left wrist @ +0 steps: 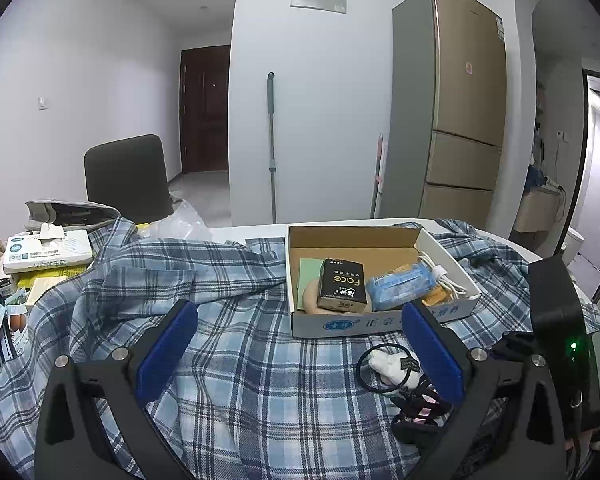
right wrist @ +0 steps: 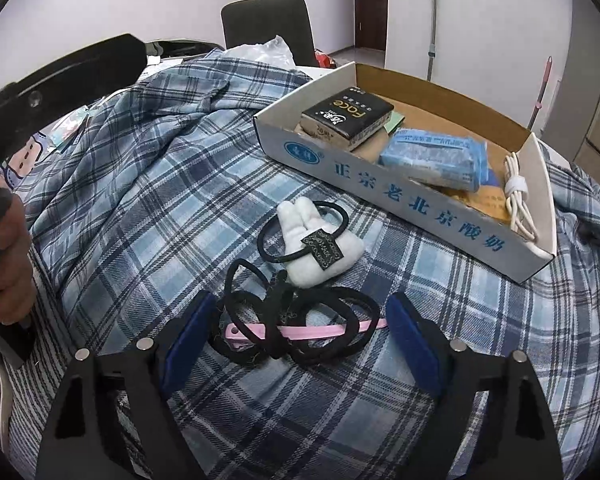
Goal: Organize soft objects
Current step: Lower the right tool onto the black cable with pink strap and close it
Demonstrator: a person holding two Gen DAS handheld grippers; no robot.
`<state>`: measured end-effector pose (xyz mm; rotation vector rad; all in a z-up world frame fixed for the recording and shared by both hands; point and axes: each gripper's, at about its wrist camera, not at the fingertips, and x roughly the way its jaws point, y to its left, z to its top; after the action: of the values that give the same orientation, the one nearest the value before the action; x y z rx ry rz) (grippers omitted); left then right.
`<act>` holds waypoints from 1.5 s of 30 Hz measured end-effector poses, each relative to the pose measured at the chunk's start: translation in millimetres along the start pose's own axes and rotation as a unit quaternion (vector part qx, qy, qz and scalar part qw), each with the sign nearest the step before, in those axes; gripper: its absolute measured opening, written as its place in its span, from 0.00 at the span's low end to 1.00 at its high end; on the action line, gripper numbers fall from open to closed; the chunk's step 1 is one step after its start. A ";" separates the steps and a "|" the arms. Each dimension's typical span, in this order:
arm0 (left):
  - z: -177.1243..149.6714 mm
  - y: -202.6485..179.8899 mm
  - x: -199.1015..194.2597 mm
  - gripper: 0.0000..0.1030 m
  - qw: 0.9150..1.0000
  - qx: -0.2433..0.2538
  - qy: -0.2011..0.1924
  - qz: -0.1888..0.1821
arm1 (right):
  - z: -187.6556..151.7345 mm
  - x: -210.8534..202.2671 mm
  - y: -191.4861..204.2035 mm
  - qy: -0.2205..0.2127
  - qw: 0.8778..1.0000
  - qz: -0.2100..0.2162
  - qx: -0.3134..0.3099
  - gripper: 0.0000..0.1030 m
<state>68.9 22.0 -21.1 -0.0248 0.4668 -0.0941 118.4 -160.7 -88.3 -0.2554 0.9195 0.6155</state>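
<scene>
A bundle of black hair ties on a pink clip (right wrist: 296, 330) lies on the blue plaid cloth (right wrist: 148, 184). My right gripper (right wrist: 300, 340) is open, its blue pads on either side of the bundle, not closed on it. A white plush bunny hair tie (right wrist: 320, 246) lies just beyond; it also shows in the left wrist view (left wrist: 390, 366). My left gripper (left wrist: 300, 344) is open and empty above the cloth (left wrist: 228, 320), left of the ties. A shallow cardboard box (right wrist: 400, 196), also seen in the left wrist view (left wrist: 340, 324), holds a black "Face" tissue pack (left wrist: 342, 284), a blue pack (right wrist: 434, 158) and a white cable (right wrist: 518, 196).
A tissue box and clutter (left wrist: 48, 254) sit at the table's left edge. A dark chair (left wrist: 126, 178) stands behind the table, with a fridge (left wrist: 456, 120) and a mop (left wrist: 272, 140) against the wall. A clear plastic bag (left wrist: 178, 222) lies near the chair.
</scene>
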 end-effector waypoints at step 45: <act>-5.3 -22.4 62.5 0.85 0.985 0.039 0.162 -0.035 | -2.9 -95.1 -41.2 -0.210 0.967 -0.130 0.067 0.10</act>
<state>120.2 -6.3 -52.9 0.0529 0.7871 -0.1867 98.2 -231.7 -15.5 -0.1145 0.5042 0.3427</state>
